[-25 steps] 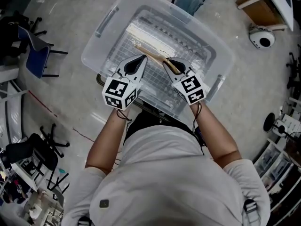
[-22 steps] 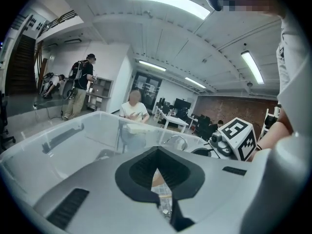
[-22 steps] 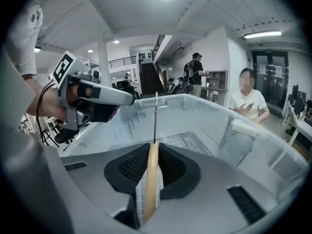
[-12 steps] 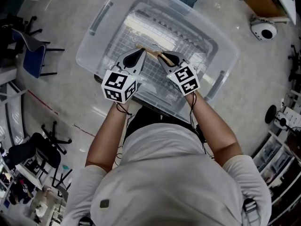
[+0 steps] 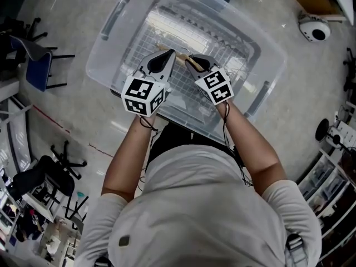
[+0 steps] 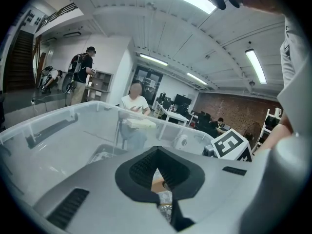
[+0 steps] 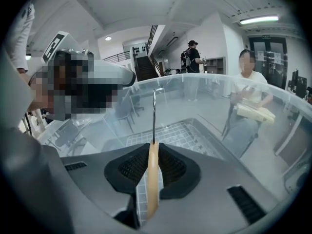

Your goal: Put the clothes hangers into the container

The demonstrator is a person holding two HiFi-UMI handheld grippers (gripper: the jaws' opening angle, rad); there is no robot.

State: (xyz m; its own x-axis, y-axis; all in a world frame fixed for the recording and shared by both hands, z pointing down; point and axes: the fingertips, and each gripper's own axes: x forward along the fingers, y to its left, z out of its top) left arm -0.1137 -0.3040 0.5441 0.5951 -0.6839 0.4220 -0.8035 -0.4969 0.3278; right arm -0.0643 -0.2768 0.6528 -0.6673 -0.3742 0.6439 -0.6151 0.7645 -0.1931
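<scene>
Left gripper (image 5: 168, 54) and right gripper (image 5: 188, 60) fingers pinch a wooden hanger (image 7: 152, 177) inside the clear container (image 5: 110, 42).

Your pale wooden clothes hanger (image 7: 152, 174) is inside the clear plastic container (image 5: 266, 53), roughly level above its gridded bottom. It is pinched between your left hand-held gripper (image 5: 168, 54) and right hand-held gripper (image 5: 188, 60). Its thin metal hook (image 7: 154, 113) stands upright. The container's top is open.
</scene>
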